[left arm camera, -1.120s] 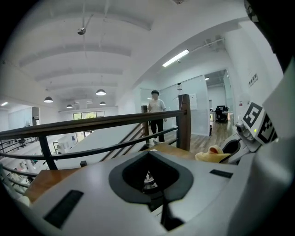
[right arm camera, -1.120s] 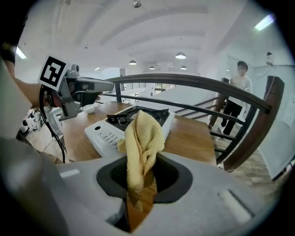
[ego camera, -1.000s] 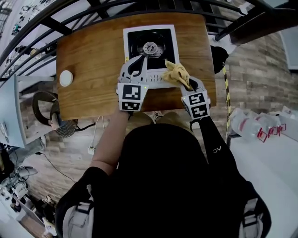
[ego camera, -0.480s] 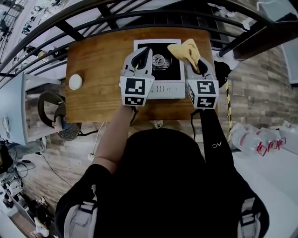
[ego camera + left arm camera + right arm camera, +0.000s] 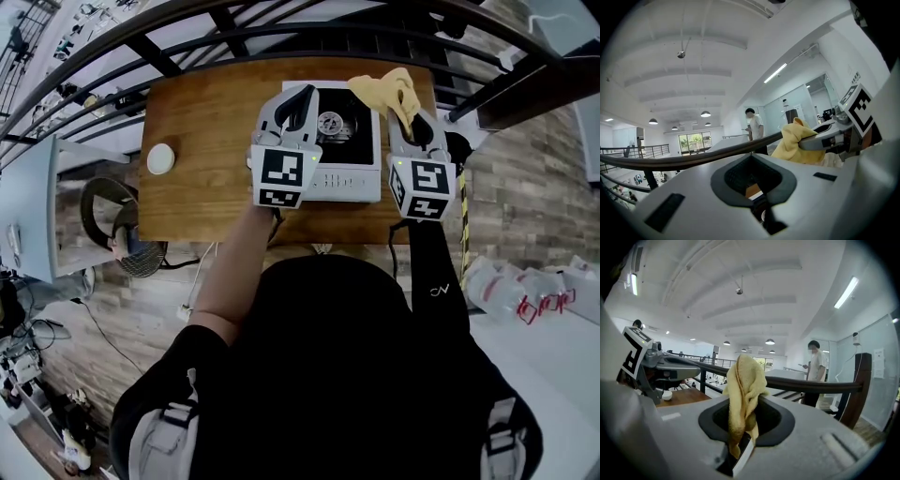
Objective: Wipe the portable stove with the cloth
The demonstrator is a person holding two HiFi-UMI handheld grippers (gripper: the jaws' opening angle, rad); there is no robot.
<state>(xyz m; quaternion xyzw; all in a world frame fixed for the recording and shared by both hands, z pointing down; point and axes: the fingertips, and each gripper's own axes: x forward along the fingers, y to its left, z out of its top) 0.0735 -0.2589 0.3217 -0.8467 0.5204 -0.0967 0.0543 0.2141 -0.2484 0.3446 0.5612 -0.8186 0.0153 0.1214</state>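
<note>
Pinching the yellow cloth [image 5: 380, 90] between its jaws, the right gripper [image 5: 410, 112] is holding it in the air over the far right corner of the portable stove [image 5: 349, 178], apparently clear of the surface. The left gripper [image 5: 302, 94], jaws pressed together on nothing, is hovering above the stove's left half. Wiping is in hand; the next move is calling for lowering the cloth onto the stove top.
</note>
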